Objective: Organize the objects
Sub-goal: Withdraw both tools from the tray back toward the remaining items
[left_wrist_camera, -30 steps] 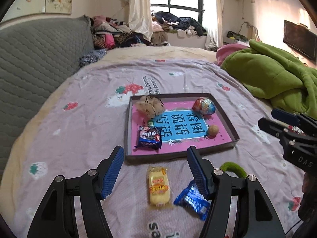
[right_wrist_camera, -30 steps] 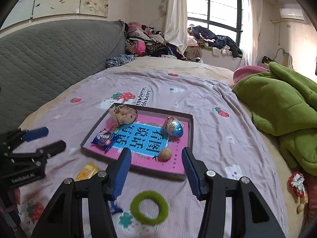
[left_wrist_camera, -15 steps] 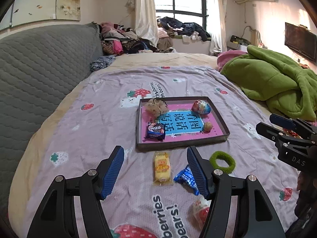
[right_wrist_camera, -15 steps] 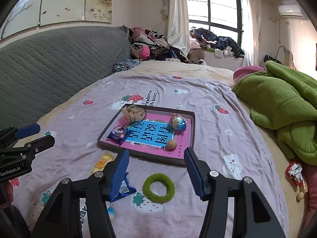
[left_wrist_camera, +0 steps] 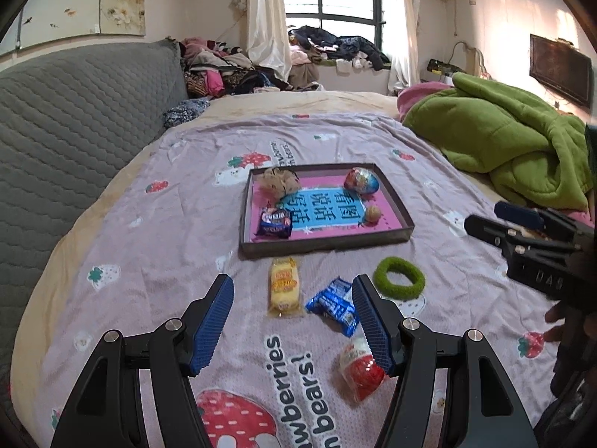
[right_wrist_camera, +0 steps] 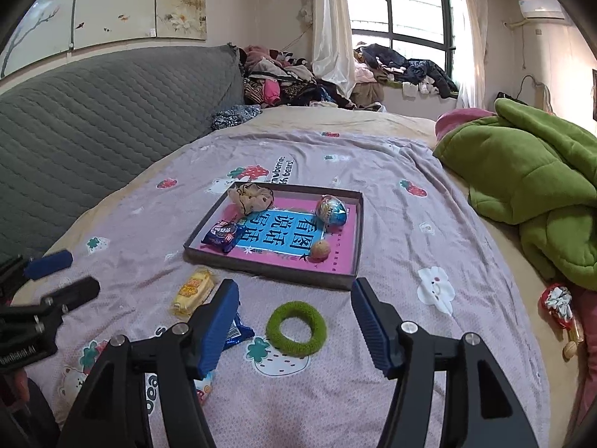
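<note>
While both grippers hang clear above the bedspread (left_wrist_camera: 156,246), nothing is held. Tray (right_wrist_camera: 356,239) sits mid-bed with four items inside. Green ring (right_wrist_camera: 296,328) lies just before it, framed by the right gripper (right_wrist_camera: 294,321), whose empty jaws are opening. Yellow snack (left_wrist_camera: 284,286) and blue wrapper (left_wrist_camera: 332,304) lie near the left gripper (left_wrist_camera: 293,321), jaws wide. Recommend descending squarely over one item, pinching across its narrow side.

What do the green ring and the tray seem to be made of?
Green ring: probably fuzzy fabric or plush, since its surface looks matte and nubbly. Tray: likely cardboard, with thin, dull brown walls and a printed pink paper floor.
</note>
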A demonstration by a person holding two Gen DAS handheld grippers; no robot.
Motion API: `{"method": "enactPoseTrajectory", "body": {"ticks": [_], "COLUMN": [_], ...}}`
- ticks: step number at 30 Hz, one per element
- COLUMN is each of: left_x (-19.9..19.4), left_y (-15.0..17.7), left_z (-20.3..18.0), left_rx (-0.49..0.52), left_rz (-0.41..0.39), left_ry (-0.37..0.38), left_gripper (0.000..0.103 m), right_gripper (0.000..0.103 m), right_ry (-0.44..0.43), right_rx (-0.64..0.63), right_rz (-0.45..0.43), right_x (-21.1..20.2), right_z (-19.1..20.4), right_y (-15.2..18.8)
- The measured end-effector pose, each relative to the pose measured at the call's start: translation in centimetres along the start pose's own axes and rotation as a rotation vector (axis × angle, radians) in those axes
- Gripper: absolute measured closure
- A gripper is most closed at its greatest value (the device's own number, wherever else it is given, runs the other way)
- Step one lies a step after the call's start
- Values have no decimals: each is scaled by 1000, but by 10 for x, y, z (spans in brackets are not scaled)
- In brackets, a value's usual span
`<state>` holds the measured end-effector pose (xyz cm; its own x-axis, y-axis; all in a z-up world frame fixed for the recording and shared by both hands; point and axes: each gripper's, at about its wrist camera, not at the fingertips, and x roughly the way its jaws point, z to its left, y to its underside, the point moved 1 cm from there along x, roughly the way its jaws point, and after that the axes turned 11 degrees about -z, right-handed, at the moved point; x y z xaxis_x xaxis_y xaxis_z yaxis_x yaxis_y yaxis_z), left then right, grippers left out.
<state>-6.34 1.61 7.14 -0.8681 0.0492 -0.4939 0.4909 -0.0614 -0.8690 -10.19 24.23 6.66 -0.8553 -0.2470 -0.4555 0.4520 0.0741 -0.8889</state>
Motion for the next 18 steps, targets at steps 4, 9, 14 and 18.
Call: {"method": "enactPoseTrajectory", "body": {"ticks": [4,9,14,18], "left_x": [4,13,17,20], "left_y": [11,23,33,40], "left_z": [-6,-16,-29,-36], "left_rx": [4,13,33,44], "left_rz": [19,46,62,78], "left_ry": [14,25,42,54], "left_gripper": [36,36,36,36], "right_gripper": [40,40,40,40], "right_ry": [6,18,23,28], "right_rx": [2,4,5,3], "right_rz": [12,24,40,53], "right_x": [3,5,8,12], "right_z": [-3,-7,-9,-10], "right_y": [4,7,12,16]}}
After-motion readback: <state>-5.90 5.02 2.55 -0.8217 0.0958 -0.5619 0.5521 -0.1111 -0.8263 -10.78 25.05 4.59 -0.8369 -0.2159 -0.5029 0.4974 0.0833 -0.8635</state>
